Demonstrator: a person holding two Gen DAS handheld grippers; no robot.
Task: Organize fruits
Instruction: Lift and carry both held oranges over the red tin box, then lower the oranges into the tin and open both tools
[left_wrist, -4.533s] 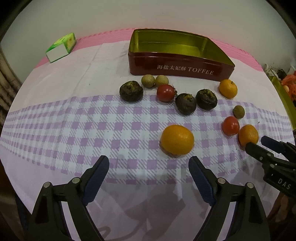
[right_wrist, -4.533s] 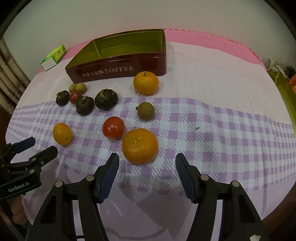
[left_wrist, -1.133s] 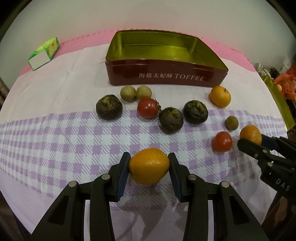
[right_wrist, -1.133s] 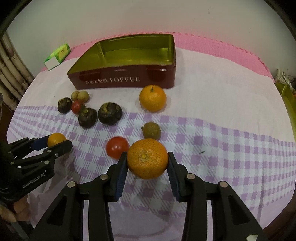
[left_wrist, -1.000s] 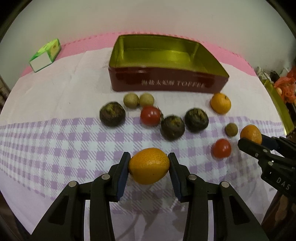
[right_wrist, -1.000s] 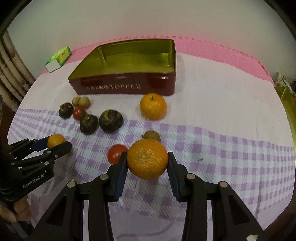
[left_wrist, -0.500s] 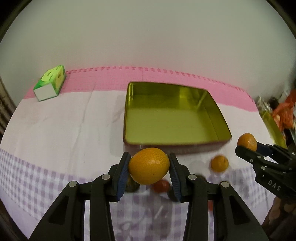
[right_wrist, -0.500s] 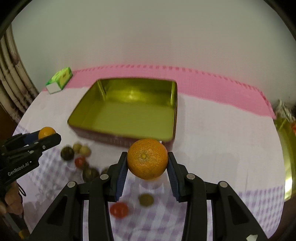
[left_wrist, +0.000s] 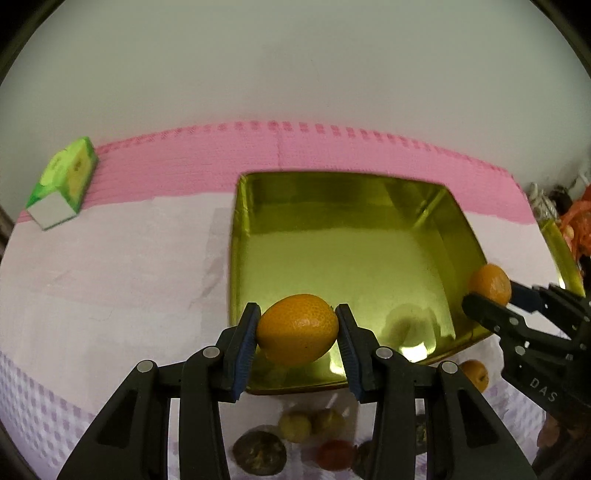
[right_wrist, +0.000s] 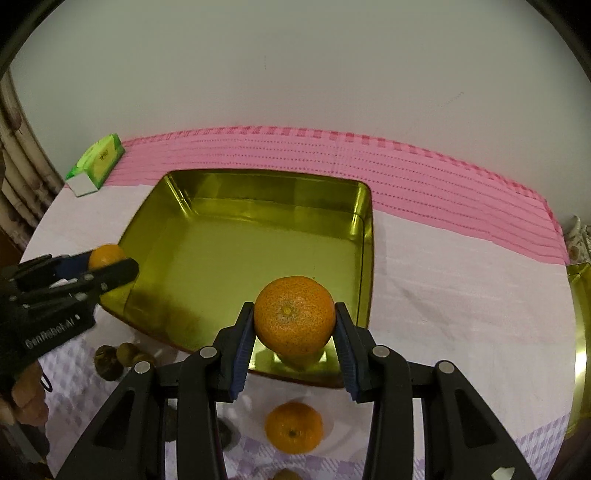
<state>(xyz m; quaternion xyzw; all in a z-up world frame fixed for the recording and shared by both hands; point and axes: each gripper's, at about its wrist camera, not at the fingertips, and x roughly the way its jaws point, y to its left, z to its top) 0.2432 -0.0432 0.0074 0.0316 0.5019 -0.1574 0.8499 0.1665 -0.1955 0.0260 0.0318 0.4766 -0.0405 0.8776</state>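
My left gripper (left_wrist: 297, 334) is shut on an oval orange (left_wrist: 297, 326), held above the near-left part of the gold-lined toffee tin (left_wrist: 351, 254). My right gripper (right_wrist: 294, 325) is shut on a round orange (right_wrist: 294, 312) above the tin's (right_wrist: 236, 243) near-right corner. Each gripper also shows in the other's view: the right gripper (left_wrist: 489, 293) with its orange (left_wrist: 489, 280) at the tin's right wall, the left gripper (right_wrist: 109, 264) with its orange (right_wrist: 106, 256) at the left wall. The tin is empty. A third orange (right_wrist: 293, 427) lies on the cloth below.
Dark round fruits (right_wrist: 108, 362), small tan fruits (left_wrist: 295, 426) and a red tomato (left_wrist: 334, 455) lie on the checked cloth in front of the tin. A green box (right_wrist: 96, 164) sits far left on the pink mat. A gold lid (right_wrist: 580, 350) lies at the right edge. A white wall stands behind.
Both grippers have carried their oranges forward and slightly up, from over the checked cloth to above the tin's near edge. The loose fruits have slid to the bottom of both views.
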